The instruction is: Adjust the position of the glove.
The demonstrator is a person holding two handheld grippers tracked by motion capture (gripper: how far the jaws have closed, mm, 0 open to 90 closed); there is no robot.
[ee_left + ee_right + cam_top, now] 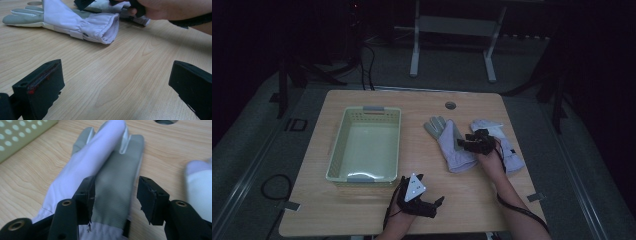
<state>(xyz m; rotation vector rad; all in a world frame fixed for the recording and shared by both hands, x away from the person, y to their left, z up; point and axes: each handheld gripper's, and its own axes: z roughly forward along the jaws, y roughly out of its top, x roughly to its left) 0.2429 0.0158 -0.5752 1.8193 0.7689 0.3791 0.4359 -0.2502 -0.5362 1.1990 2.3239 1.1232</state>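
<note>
Two pale lilac fabric work gloves with grey palms lie side by side on the right half of the light wooden worktop. The nearer glove lies between the pale green perforated plastic basket and the second glove, which lies just beside it on the right, partly under the person's right hand.

The right gripper sits low over the nearer glove; in the right gripper view its jaws stand apart, straddling the grey palm side, one jaw against the fabric and the other clear of it, so nothing is clamped yet. The left gripper rests near the front edge of the worktop, well apart from both gloves, its jaws wide open and holding nothing, pointing toward the glove's cuff.

What could go wrong, as I judge it: the jaws might close on only the top layer of the limp fabric, so the glove slides or sags out when lifted. Closing too near the cuff could leave the fingers dragging across the worktop or catching the basket's rim. The second glove lies close enough that it may be nudged or pinched along with the first.

No brand, label or writing can be read on the gloves, the basket or the grippers
</note>
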